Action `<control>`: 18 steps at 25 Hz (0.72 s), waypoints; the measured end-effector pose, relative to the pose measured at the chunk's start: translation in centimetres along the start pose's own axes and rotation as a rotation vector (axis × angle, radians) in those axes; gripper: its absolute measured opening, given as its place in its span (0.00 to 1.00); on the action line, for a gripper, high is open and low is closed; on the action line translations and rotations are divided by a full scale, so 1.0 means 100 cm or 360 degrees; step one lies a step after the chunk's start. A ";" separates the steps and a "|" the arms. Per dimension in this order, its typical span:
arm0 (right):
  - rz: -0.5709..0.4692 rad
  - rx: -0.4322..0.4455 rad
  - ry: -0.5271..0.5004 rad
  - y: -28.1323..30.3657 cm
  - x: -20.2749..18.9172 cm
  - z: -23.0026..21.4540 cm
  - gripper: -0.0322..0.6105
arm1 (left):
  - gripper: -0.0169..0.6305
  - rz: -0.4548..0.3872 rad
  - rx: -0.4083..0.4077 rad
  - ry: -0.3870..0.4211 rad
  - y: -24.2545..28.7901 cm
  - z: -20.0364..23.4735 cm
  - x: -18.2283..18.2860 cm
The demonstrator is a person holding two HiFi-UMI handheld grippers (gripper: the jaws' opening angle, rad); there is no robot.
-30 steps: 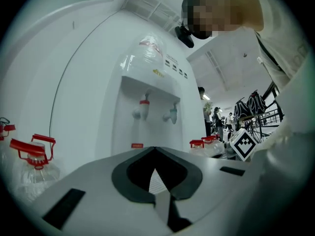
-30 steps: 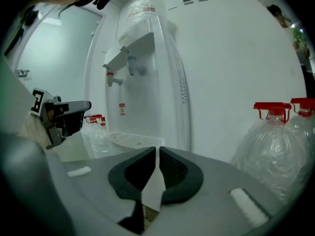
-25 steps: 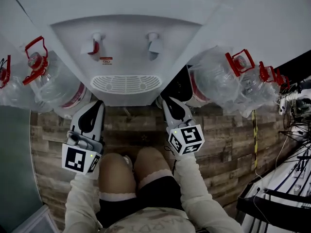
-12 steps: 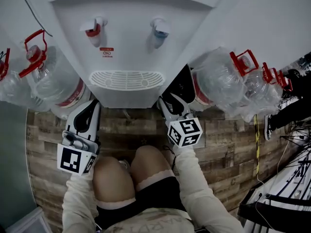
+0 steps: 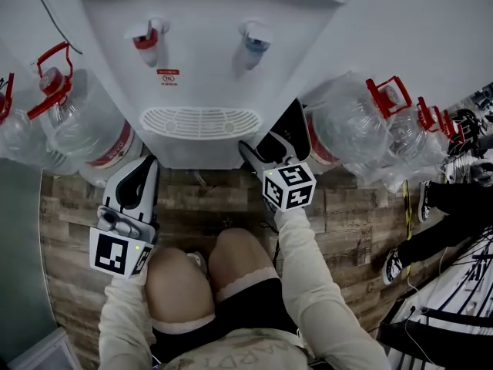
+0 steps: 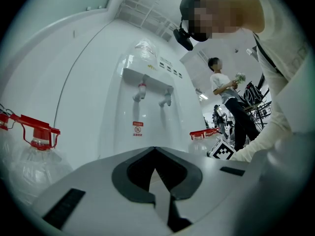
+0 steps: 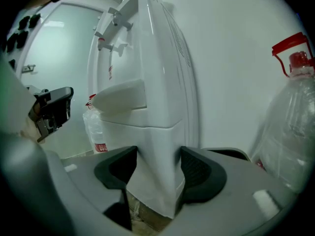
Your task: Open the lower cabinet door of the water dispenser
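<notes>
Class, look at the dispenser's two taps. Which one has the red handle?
The tap at the head view's left, above the warning label; the other tap has a blue handle.

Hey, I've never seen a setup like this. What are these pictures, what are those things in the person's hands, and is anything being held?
A person crouches before a white water dispenser, with hand-held tongs in each hand. One picture looks down from a head camera; the other two come from cameras riding on the tongs. Big clear water bottles sit on the wooden floor on either side. The left tongs are shut and empty. The right tongs have just been opening and straddle a corner of the lower cabinet, not gripping it yet.
</notes>
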State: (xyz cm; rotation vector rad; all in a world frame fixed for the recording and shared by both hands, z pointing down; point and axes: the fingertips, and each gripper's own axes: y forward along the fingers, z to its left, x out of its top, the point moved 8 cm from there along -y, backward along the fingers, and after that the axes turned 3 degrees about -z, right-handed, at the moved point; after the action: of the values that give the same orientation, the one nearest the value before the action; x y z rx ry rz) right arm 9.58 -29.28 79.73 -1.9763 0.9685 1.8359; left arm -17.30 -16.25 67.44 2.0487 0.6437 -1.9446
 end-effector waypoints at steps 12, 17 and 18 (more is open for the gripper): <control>0.0010 -0.0073 0.0018 -0.004 0.001 0.003 0.44 | 0.03 0.0002 0.0009 0.0006 -0.006 0.001 -0.003; 0.0020 -0.0094 0.0017 -0.006 0.001 0.005 0.42 | 0.03 -0.0006 -0.0001 0.0016 -0.006 -0.001 -0.001; 0.0018 -0.0097 0.0020 -0.006 0.001 0.005 0.40 | 0.03 -0.0007 -0.0002 0.0017 -0.006 -0.001 -0.001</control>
State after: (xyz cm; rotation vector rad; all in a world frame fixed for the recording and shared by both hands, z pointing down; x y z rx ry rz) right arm 9.56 -28.55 79.39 -2.0238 0.9399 1.8827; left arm -17.51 -15.67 67.61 2.0601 0.6522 -1.9358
